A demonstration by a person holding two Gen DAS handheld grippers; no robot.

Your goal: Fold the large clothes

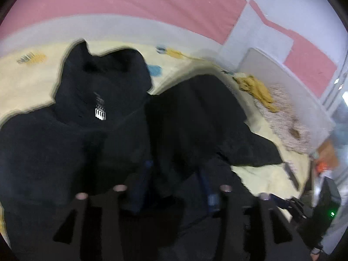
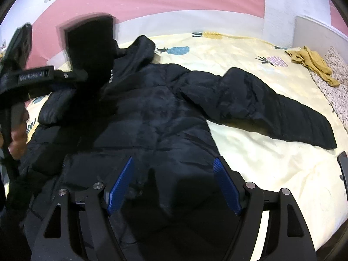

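Black jacket (image 2: 152,113) spread on yellow sheet (image 2: 261,163) at frame centre, sleeve reaching right, right gripper (image 2: 173,169) wide above hem, left gripper (image 1: 174,174) blurred, spread unclear, mustard cloth (image 2: 313,65) upper right

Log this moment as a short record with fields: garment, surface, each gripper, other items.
garment: black puffer jacket, hooded, spread on the bed, one sleeve stretched out sideways
surface: pale yellow bedsheet with pineapple prints
left gripper: open over the jacket, view blurred, nothing seen gripped
right gripper: open, blue pads apart above the jacket's lower part, nothing between them
other items: mustard-yellow cloth crumpled near the far corner of the bed
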